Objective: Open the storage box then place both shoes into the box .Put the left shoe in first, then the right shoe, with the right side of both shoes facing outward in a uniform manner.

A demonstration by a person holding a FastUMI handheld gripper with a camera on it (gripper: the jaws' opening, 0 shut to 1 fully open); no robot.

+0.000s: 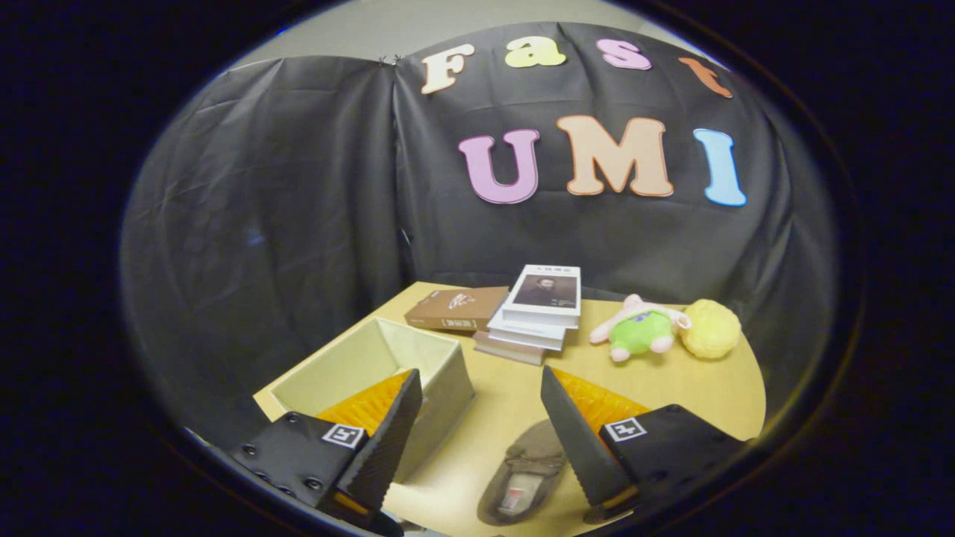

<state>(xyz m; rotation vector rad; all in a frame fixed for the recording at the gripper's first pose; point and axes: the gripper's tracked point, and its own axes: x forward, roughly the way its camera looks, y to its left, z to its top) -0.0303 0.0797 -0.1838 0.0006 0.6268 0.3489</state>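
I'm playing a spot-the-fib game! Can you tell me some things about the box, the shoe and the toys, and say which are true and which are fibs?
1. The box is open. True.
2. A shoe lies inside the box. False: it lies on the table, between the fingers of the gripper.
3. The gripper is clamped on the shoe. False: its fingers stand wide apart, holding nothing.
4. A white book tops a stack beyond the fingers. True.
5. The green toy sits beside a yellow ball. True.
6. The brown book is in the box. False: it lies on the table behind the box.
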